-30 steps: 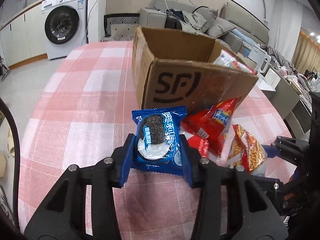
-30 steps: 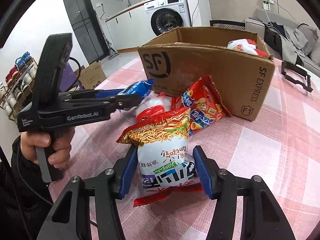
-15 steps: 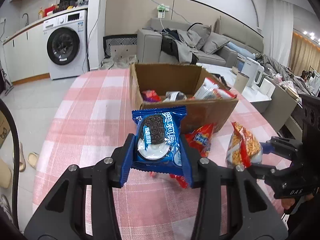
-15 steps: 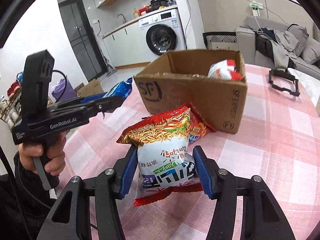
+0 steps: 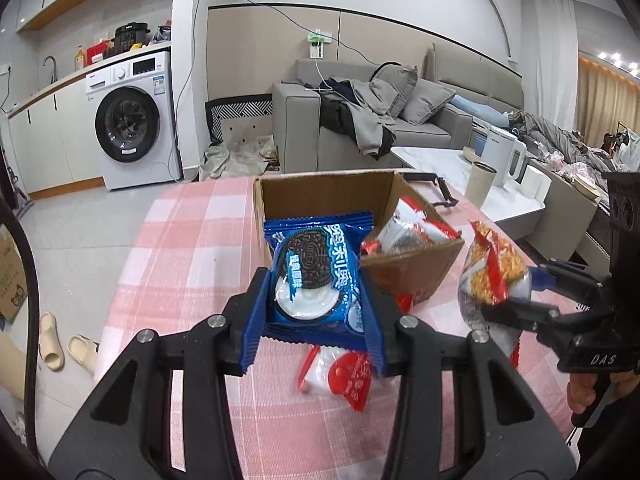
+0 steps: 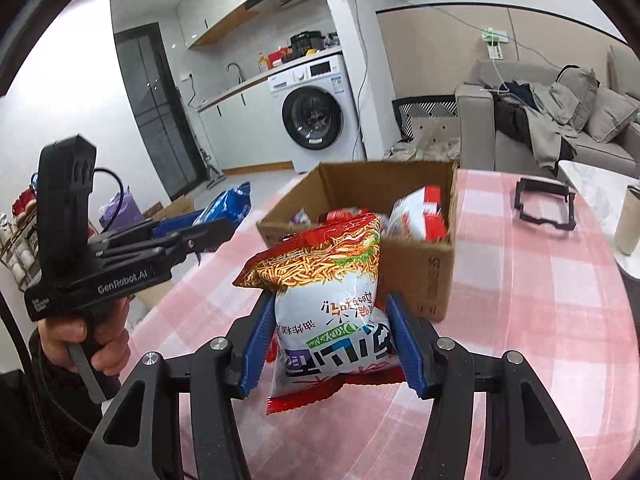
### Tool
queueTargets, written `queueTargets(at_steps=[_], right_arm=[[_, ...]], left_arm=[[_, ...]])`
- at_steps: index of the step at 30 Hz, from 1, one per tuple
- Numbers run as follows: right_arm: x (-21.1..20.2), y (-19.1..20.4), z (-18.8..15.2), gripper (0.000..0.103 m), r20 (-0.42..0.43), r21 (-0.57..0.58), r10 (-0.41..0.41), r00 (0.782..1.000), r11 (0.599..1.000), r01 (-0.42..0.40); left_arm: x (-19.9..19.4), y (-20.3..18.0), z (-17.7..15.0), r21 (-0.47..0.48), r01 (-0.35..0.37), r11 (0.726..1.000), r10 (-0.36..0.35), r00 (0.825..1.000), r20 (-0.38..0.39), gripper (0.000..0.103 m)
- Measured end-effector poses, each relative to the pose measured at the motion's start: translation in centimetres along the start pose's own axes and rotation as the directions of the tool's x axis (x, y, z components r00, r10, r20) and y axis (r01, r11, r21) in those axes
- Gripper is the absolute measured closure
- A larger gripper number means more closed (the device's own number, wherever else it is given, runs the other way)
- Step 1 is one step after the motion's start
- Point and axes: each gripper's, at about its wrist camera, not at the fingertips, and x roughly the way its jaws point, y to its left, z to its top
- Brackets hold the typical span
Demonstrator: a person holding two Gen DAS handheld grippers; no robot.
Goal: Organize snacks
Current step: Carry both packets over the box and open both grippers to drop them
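- Now my left gripper (image 5: 316,312) is clamped on the blue cookie pack (image 5: 318,276), held in the air just in front of the cardboard box (image 5: 416,268).
- Beside it, my right gripper (image 6: 332,344) squeezes the noodle bag (image 6: 336,300) by its lower half, also short of the box's near wall.
- To drop both well, I judge each pack should clear the near rim and sit over the open mouth before I let go, one hand at a time, so the two do not collide.
- The noodle bag is soft, so a tilt could snag its top on the rim.
- One red-and-white packet (image 5: 340,372) lies on the worktop (image 5: 188,264) in front of the box.
- Most of the box floor is hidden by my packs; I cannot count the snacks inside.
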Motion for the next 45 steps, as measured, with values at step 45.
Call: queueTargets(at_steps=[45], right_arm=[[9.0, -4.0, 10.5, 0.046, 0.064, 0.114, -0.072, 0.995, 0.991, 0.065]], left_arm=[[13.3, -0.1, 7.3, -0.011, -0.022, 1.0, 0.022, 0.998, -0.055, 0.063]])
